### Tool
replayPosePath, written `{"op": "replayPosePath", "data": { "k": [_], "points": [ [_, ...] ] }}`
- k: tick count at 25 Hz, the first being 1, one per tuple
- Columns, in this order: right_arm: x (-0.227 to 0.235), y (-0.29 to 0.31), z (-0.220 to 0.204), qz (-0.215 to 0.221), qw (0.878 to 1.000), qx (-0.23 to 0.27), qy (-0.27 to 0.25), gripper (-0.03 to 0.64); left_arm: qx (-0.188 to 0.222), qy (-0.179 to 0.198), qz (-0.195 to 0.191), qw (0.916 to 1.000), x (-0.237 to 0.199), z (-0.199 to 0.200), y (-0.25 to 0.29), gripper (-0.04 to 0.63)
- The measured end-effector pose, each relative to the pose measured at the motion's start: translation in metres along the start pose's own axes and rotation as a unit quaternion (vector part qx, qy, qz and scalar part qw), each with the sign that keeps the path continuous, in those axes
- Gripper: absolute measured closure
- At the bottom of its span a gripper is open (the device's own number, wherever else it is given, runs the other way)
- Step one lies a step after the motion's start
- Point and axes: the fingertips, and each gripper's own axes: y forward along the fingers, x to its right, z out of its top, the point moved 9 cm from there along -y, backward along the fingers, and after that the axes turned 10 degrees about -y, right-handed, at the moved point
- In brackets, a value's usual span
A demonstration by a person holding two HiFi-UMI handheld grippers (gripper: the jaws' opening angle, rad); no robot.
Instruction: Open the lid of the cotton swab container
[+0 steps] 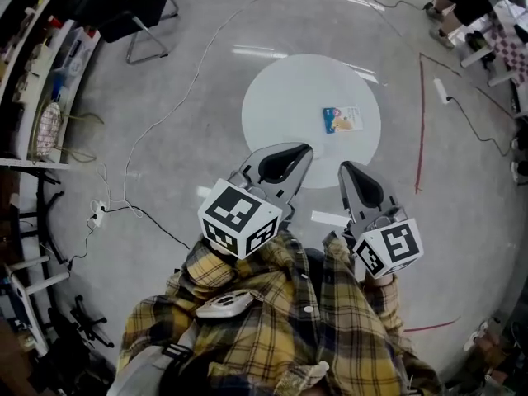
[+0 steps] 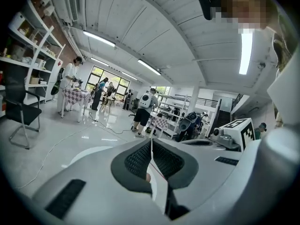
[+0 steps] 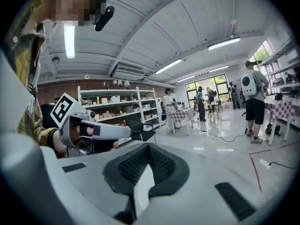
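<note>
The cotton swab container (image 1: 342, 120), a small flat box with a blue and orange label, lies on the round white table (image 1: 285, 106), right of its middle. My left gripper (image 1: 302, 149) is shut and empty, its tip over the table's near edge. My right gripper (image 1: 346, 167) is also shut and empty, just short of the table's near edge below the container. In the left gripper view the black pads (image 2: 140, 159) meet with nothing between them, and the right gripper (image 2: 233, 133) shows at the right. In the right gripper view the pads (image 3: 133, 165) are likewise together.
A black chair (image 1: 139, 8) stands at the far left beside shelves (image 1: 48, 81). Cables (image 1: 165, 114) and a power strip (image 1: 97, 214) lie on the grey floor. Red tape lines (image 1: 421, 122) run right of the table. People stand by tables far off (image 2: 143, 108).
</note>
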Motion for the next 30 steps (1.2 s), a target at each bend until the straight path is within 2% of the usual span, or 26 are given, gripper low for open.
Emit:
{"op": "replayPosePath", "data": {
  "k": [5, 10, 20, 30],
  "points": [
    [0.017, 0.031, 0.003, -0.019, 1.0, -0.01, 0.018, 0.601, -0.016, 0.001, -0.014, 0.9998, -0.033, 0.016, 0.022, 0.566],
    [0.027, 0.04, 0.005, -0.026, 0.999, -0.02, 0.027, 0.601, -0.026, -0.003, -0.025, 0.9994, -0.042, 0.022, 0.041, 0.566],
    [0.043, 0.049, 0.0, 0.0, 0.999, -0.018, 0.027, 0.601, -0.027, 0.0, -0.004, 0.9996, -0.052, 0.013, 0.054, 0.566],
    [0.042, 0.05, -0.007, -0.009, 0.999, -0.016, 0.032, 0.601, -0.041, 0.012, 0.0, 0.9991, -0.058, 0.004, 0.054, 0.566]
  ]
}}
